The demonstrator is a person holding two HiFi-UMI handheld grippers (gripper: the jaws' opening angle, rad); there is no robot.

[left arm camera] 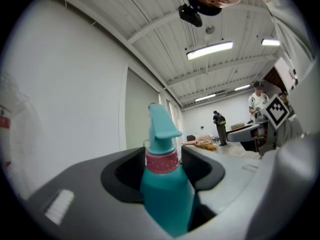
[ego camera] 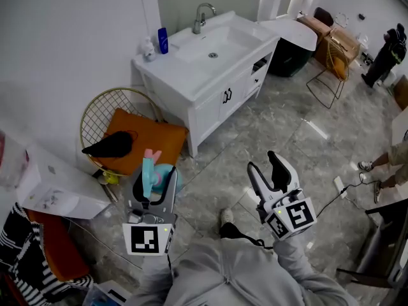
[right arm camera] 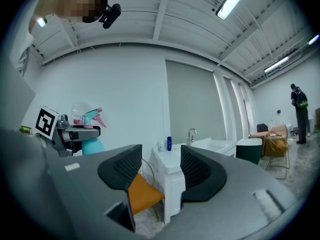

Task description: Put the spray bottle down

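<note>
In the lower left of the head view, the left gripper (ego camera: pixel 153 180) is closed on the teal spray bottle (ego camera: pixel 149 171). The bottle stands upright between the jaws, its pink trigger above them. The left gripper view confirms it: both black pads press the teal body just under the pink collar, and the nozzle head rises above the jaws in the centre of the frame. The bottle is held in the air over the grey marble floor (ego camera: pixel 274 120), near the wire chair (ego camera: pixel 102 110) with the orange cushion (ego camera: pixel 150 139). A dark item, possibly a piece of clothing, lies on the cushion.

The right gripper (ego camera: pixel 264 169) is in the lower middle of the head view, well apart from the left one. Its jaws stand wide apart with nothing between them. In the right gripper view the gap frames the white vanity (right arm camera: pixel 172 171) and part of the orange cushion.

In the upper centre of the head view the vanity carries a sink basin (ego camera: pixel 213 46), a chrome faucet (ego camera: pixel 203 16) and a small blue bottle (ego camera: pixel 163 41) at its back left corner. A white box (ego camera: pixel 60 187) sits at the left edge.
</note>
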